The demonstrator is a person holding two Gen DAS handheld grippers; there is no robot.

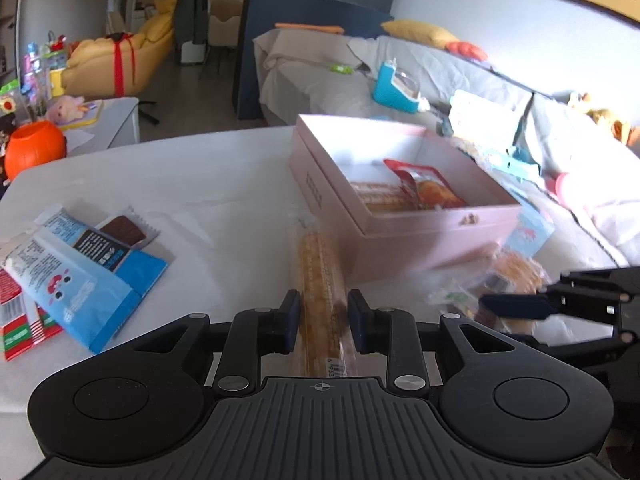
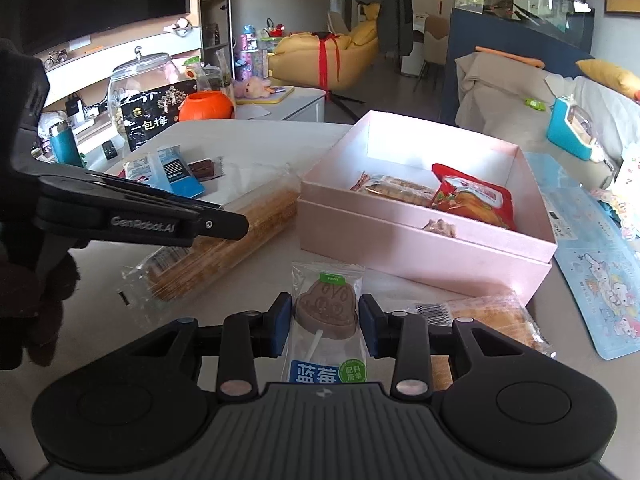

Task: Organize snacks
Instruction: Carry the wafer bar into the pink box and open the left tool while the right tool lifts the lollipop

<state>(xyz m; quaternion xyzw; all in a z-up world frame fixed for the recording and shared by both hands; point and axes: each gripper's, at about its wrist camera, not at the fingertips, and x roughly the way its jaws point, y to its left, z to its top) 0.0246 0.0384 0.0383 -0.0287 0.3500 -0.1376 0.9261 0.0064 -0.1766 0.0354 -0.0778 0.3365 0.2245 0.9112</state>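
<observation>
A pink open box (image 1: 400,236) (image 2: 420,240) stands on the white table and holds a red snack bag (image 2: 474,196) and a cracker pack (image 2: 400,190). My left gripper (image 1: 323,312) is open, its fingers on either side of a long clear pack of biscuits (image 1: 320,276), which also shows in the right wrist view (image 2: 224,248). My right gripper (image 2: 323,320) is open around a wrapped chocolate lollipop (image 2: 326,308) lying on the table. A bread pack (image 2: 492,316) lies to its right.
Blue snack packs (image 1: 92,276), a brown bar (image 1: 126,230) and a red-and-white carton (image 1: 16,320) lie at the left of the table. An orange pumpkin bucket (image 2: 206,106), a glass jar (image 2: 140,84) and a cartoon sheet (image 2: 600,272) stand around. A sofa (image 1: 480,92) is behind.
</observation>
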